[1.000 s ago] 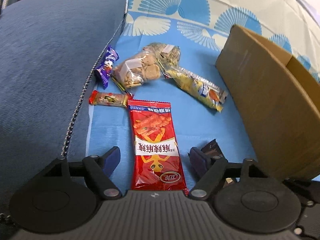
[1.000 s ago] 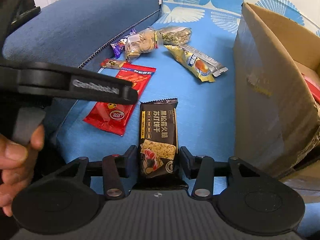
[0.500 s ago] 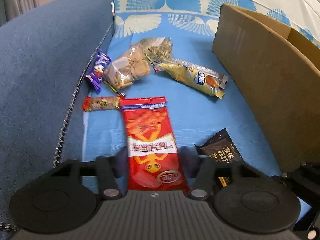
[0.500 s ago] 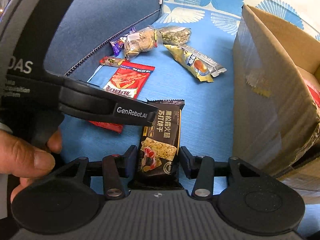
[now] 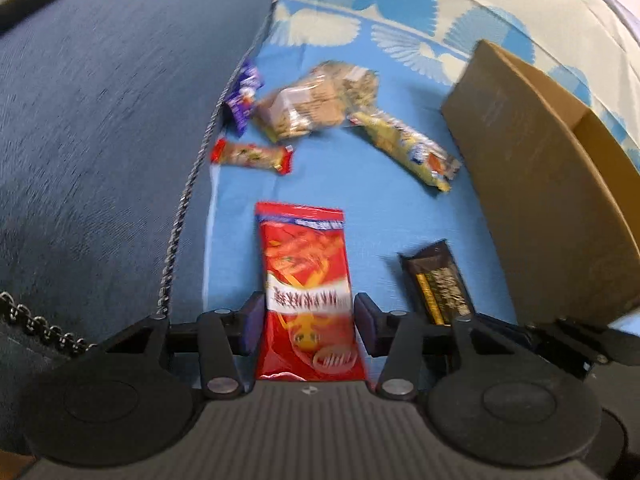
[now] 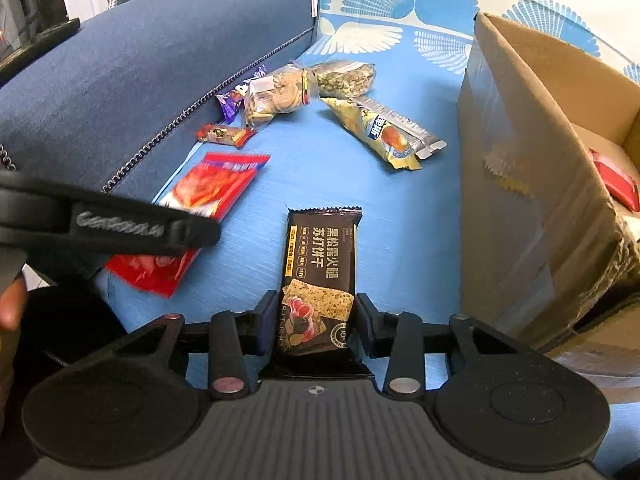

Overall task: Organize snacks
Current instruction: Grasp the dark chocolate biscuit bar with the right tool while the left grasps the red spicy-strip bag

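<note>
My left gripper (image 5: 306, 322) is shut on the near end of a red snack packet (image 5: 306, 276), which also shows in the right wrist view (image 6: 208, 196). My right gripper (image 6: 316, 326) is shut on the near end of a black cracker packet (image 6: 320, 272), also seen in the left wrist view (image 5: 438, 284). Both packets are held just above the blue sheet. An open cardboard box (image 6: 532, 168) stands at the right, with a red packet (image 6: 616, 178) inside. In the left wrist view the box (image 5: 548, 192) also stands at the right.
Farther away lie a yellow bar packet (image 6: 384, 136), a clear biscuit bag (image 6: 276, 94), a bag of seeds (image 6: 344, 76), a small red bar (image 6: 224, 135) and a purple wrapper (image 6: 234, 102). A dark blue cushion (image 6: 140, 64) rises on the left.
My left gripper has closed from wide open onto the red packet. The right gripper has stayed shut on the black packet. The left tool has shifted across the right wrist view.
</note>
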### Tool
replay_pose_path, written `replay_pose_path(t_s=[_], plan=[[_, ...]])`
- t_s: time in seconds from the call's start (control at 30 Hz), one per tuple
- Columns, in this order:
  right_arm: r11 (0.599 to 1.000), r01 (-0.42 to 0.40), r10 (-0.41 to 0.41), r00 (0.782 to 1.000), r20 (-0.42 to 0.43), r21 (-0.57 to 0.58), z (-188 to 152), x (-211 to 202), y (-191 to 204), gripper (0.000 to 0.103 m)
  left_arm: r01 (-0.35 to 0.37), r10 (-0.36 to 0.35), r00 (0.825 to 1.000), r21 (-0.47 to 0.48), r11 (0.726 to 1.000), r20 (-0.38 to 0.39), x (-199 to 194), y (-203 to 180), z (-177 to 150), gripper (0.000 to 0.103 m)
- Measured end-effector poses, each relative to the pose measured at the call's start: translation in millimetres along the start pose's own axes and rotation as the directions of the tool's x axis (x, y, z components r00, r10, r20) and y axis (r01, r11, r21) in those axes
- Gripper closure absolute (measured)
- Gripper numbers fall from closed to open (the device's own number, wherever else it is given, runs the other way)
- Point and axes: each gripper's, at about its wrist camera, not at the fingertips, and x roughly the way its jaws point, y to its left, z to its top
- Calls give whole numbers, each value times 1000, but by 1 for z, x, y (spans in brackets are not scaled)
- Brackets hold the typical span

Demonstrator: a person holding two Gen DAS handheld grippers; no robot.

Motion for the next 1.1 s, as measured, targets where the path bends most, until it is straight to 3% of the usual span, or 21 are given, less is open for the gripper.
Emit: replay_pose_path(t_s=[0.1, 0.37, 0.63, 0.9, 1.1], plan=[[1000, 3, -3, 1000, 5, 4, 1, 1, 0, 60, -7, 7, 1000, -17, 1000, -25, 8, 0, 3, 46], [1000, 8, -8, 1000, 4, -2, 0, 3, -1, 60, -49, 50, 999, 69, 996, -16, 10, -15, 0, 36], [1000, 16, -16, 1000, 6, -23, -1, 4, 1, 60, -66, 68, 997, 89, 994, -23, 12, -18, 0, 37], [998, 32, -31, 999, 13, -46, -3, 3, 4, 60, -80, 82, 997, 99, 992, -14, 13, -19, 0, 49], [997, 42, -40, 999, 25, -72, -5, 1, 6, 61, -76, 77, 997, 85, 993, -7, 11, -17, 0, 51]])
